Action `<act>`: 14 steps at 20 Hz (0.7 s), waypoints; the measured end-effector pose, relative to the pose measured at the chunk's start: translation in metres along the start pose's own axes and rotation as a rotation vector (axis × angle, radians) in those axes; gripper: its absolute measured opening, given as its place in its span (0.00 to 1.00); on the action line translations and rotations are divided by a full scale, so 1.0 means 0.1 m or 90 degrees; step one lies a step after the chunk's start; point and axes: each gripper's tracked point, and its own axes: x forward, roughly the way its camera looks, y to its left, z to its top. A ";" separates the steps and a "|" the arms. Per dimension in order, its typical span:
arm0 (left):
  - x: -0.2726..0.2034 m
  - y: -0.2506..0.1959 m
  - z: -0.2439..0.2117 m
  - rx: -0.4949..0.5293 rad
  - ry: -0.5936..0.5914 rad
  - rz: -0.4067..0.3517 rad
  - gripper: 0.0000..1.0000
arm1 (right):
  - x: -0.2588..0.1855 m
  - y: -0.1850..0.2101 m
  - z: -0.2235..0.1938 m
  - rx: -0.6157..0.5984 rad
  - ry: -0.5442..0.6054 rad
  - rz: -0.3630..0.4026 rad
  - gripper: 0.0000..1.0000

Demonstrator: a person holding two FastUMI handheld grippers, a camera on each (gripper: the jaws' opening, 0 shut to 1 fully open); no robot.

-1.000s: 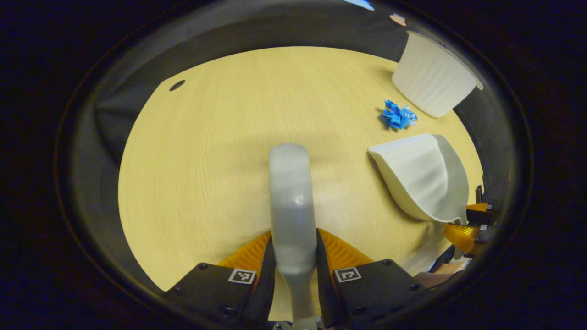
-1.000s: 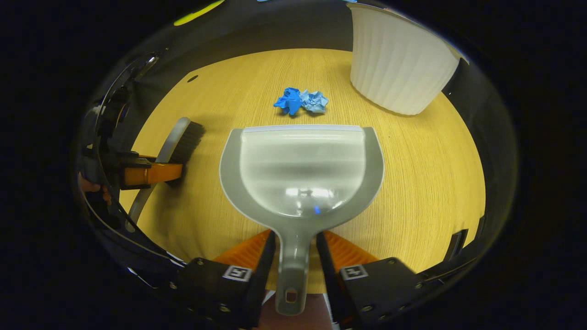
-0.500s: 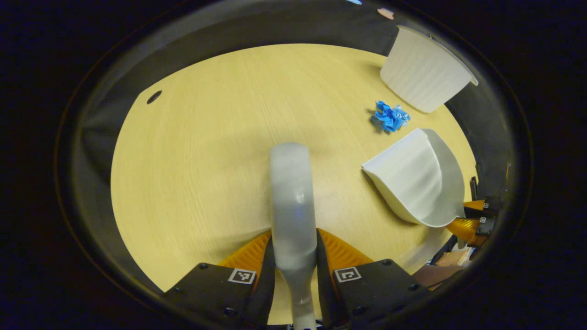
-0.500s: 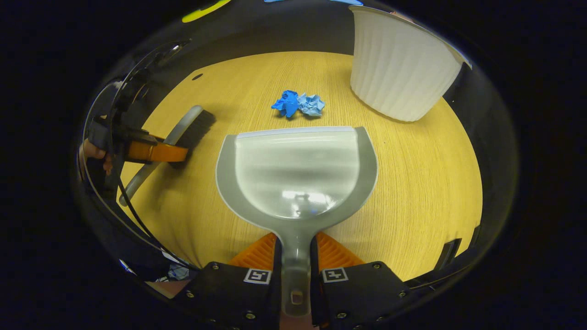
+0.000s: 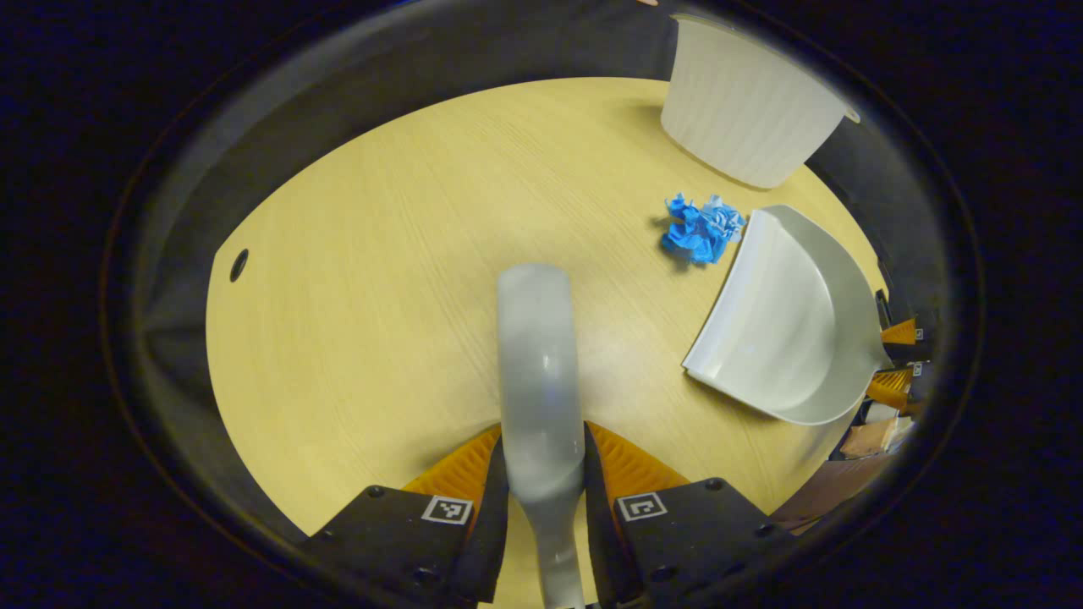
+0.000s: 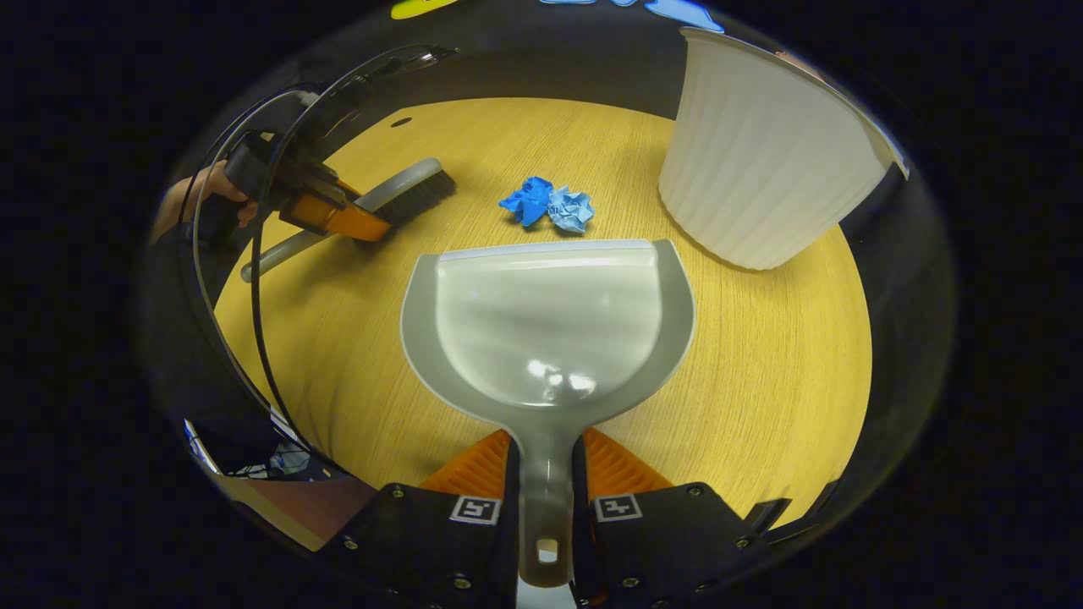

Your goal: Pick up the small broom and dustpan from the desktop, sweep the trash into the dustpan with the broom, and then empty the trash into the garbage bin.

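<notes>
My left gripper (image 5: 542, 474) is shut on the grey broom (image 5: 536, 364), whose back runs straight ahead over the wooden desktop (image 5: 381, 279). In the right gripper view that broom (image 6: 398, 190) shows dark bristles at the upper left, held by the left gripper (image 6: 338, 216). My right gripper (image 6: 544, 482) is shut on the handle of the grey dustpan (image 6: 546, 321). The pan's front lip lies just short of the crumpled blue paper trash (image 6: 546, 205). From the left gripper view the dustpan (image 5: 787, 321) sits to the right, its lip beside the trash (image 5: 698, 230).
A white ribbed garbage bin (image 6: 761, 169) stands at the desk's far right, also seen as the bin (image 5: 744, 106) in the left gripper view. A small hole (image 5: 239, 264) marks the desk's left side. A hand (image 6: 207, 186) and cables hang at the left.
The dustpan has moved closer to the blue trash, and the right gripper shut on its handle. The broom has swung toward the trash from the left.
</notes>
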 end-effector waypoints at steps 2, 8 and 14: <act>0.06 -0.06 0.14 0.017 0.004 -0.010 0.51 | -0.02 -0.11 0.00 -0.023 0.011 0.022 0.26; 0.16 -0.21 0.64 0.102 0.008 -0.033 0.51 | -0.03 -0.45 0.04 -0.109 0.026 0.042 0.26; 0.25 -0.36 1.06 0.156 0.015 -0.056 0.51 | -0.02 -0.53 0.11 -0.114 0.038 0.065 0.26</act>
